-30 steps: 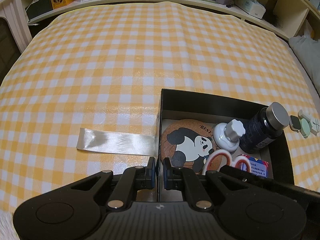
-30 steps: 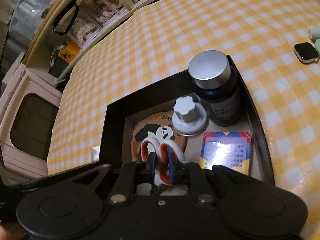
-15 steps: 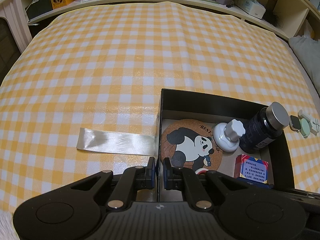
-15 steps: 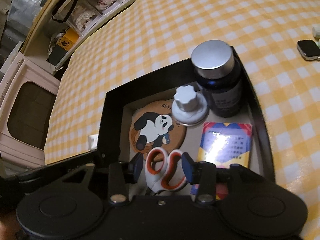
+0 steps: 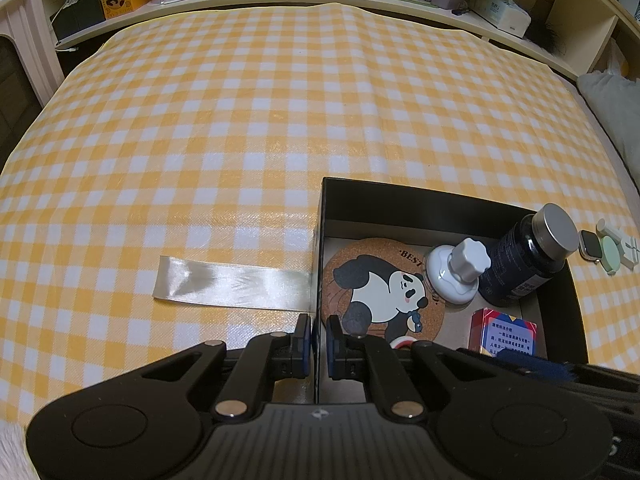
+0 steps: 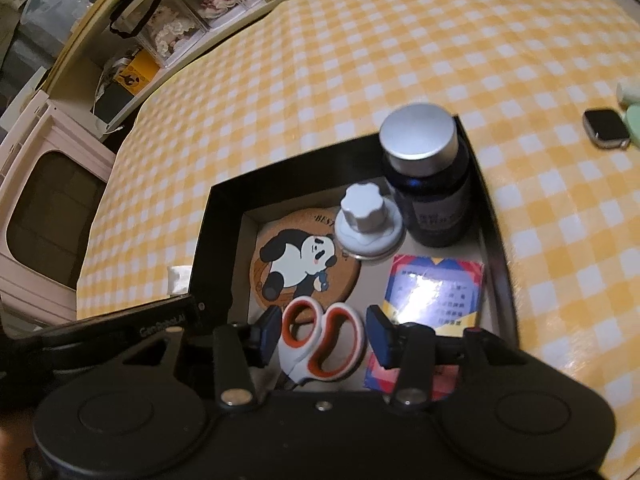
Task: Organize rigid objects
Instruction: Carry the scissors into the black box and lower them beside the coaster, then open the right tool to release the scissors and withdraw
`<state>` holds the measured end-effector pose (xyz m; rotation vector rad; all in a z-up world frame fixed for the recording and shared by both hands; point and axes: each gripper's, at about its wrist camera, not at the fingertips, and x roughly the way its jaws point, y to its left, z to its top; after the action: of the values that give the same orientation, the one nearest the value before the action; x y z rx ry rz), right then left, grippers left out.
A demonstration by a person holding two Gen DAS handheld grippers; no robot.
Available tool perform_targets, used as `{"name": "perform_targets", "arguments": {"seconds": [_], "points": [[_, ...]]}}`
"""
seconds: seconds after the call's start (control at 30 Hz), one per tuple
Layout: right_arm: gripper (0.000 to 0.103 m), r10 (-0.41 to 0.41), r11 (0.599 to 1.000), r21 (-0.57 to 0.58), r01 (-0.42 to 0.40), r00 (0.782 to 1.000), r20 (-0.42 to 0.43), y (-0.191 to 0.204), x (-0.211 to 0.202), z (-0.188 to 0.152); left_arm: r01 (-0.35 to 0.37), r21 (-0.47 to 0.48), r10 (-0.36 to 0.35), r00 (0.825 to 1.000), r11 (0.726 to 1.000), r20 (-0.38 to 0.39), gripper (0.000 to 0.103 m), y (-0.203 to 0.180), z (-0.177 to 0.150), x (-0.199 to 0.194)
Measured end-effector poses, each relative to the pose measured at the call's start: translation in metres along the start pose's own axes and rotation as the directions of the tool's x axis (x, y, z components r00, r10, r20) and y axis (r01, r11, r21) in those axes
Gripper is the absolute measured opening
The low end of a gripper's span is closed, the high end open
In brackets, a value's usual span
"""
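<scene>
The right gripper (image 6: 322,330) has just let go: its fingers are spreading off the scissors (image 6: 320,338), now lying at the box's (image 6: 216,248) 6 o'clock edge; the left gripper (image 5: 318,340) pinches its wall, steadying it

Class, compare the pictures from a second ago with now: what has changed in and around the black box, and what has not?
The right gripper let go of the scissors, which now lie in the box; its jaws are opening. The left gripper stays clamped on the box wall. Coaster, bottle and card box are unmoved.
</scene>
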<state>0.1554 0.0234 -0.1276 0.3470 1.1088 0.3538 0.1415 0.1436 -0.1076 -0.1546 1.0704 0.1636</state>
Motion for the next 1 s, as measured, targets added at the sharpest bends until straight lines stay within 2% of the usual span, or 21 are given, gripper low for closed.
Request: {"name": "perform_targets", "arguments": {"seconds": [0.27, 0.47, 0.63, 0.8, 1.0], "points": [[0.052, -0.076, 0.991, -0.107, 0.082, 0.995, 0.059, 0.008, -0.016, 0.001, 0.0, -0.001, 0.0, 1.0, 1.0, 0.0, 0.008, 0.0, 0.0, 0.0], [0.059, -0.139, 0.968, -0.193, 0.158, 0.985, 0.106, 0.012, -0.029, 0.0, 0.0, 0.0, 0.0, 1.0, 1.0, -0.001, 0.008, 0.0, 0.001, 0.0], [0.073, -0.191, 0.937, -0.269, 0.224, 0.971, 0.141, 0.014, -0.044, 0.002, 0.0, 0.0, 0.0, 1.0, 1.0, -0.001, 0.008, 0.0, 0.001, 0.0], [0.083, -0.212, 0.913, -0.314, 0.261, 0.96, 0.181, 0.01, -0.067, 0.011, -0.001, 0.0, 0.001, 1.0, 1.0, -0.001, 0.008, 0.0, 0.001, 0.0], [0.097, -0.255, 0.879, -0.338, 0.335, 0.932, 0.259, -0.012, -0.094, 0.021, -0.001, 0.001, 0.001, 1.0, 1.0, -0.001, 0.008, 0.0, 0.001, 0.0]]}}
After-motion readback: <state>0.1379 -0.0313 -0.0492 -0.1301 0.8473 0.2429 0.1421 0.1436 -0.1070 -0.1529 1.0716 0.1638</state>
